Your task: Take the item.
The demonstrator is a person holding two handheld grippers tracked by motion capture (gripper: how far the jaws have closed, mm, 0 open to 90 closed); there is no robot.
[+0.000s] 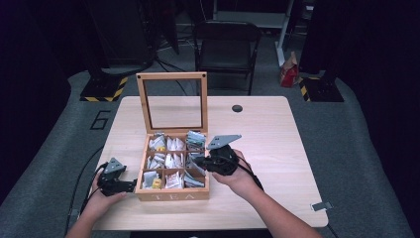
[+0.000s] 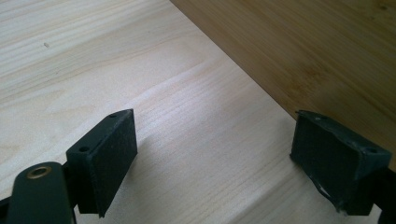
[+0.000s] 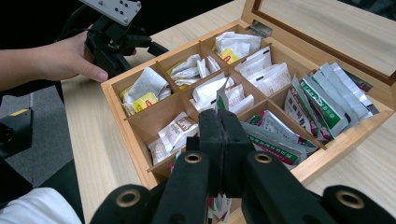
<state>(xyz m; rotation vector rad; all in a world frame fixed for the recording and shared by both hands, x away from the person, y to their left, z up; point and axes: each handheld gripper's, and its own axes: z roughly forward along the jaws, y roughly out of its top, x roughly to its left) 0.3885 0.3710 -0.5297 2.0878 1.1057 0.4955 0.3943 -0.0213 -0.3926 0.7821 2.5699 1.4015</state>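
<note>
Pale wood runs under everything we see: a light table (image 1: 277, 148) carries a bamboo tea box (image 1: 172, 194) with nine compartments, its glass-paned lid (image 1: 172, 101) standing upright at the back. Sachets fill the cells, white paper ones at the left and middle, green-and-white foil packets (image 3: 327, 100) along the side nearest the right hand.

We find the right gripper (image 3: 219, 126) held above the box's right-hand side, over the green-packet compartments in the high view, where it sits at the box's right edge (image 1: 210, 161). Its two black jaws are pressed flat together, and in its own view the edge of a tea sachet (image 3: 221, 99) sticks up from between the tips, with more of a packet hanging below the jaws at the bottom of that view. We read that as a clenched grip on one sachet, lifted clear of the compartments.

Our left gripper (image 1: 130, 185) rests low on the table at the box's left front corner, a hand (image 1: 101, 201) wrapped around it. Its own view shows the two pads (image 2: 109, 161) spread wide with bare tabletop between them and the box's darker wooden wall (image 2: 327, 56) just beyond the far pad; whether that pad touches the wall we cannot tell. Nothing lies between those jaws.
</note>
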